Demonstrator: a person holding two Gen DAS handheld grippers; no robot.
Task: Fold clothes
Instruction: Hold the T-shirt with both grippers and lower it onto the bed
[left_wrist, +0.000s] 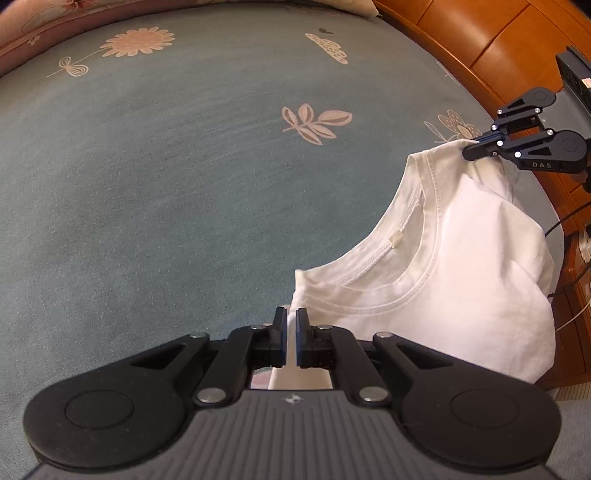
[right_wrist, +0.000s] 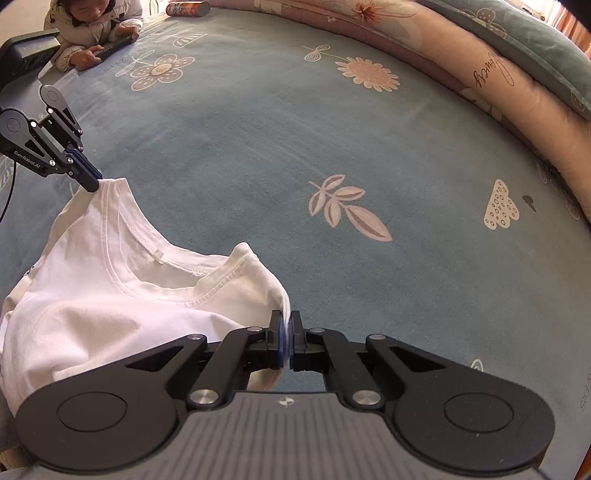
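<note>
Left wrist view: my left gripper (left_wrist: 291, 338) is pinched narrow on one shoulder of the white T-shirt (left_wrist: 461, 266); my right gripper (left_wrist: 471, 146) clamps the other shoulder.
Shirt position: I see it hanging between both claws above the blue floral bedspread (left_wrist: 177, 177), collar open, nearest the wooden bed frame (left_wrist: 491, 40).
Right wrist view: my right gripper (right_wrist: 287, 334) is nipped tight on shirt (right_wrist: 92, 295) fabric; left gripper (right_wrist: 90, 182) grips the far shoulder.
Beyond the shirt: a person (right_wrist: 92, 29) leans on the bedspread (right_wrist: 258, 147); folded quilts (right_wrist: 498, 74) line its far edge.

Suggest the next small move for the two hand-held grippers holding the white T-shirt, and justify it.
Probably lower the white T-shirt flat onto the bedspread: the left hand-held gripper and right hand-held gripper each pinch a shoulder, and it hangs unfolded.
</note>
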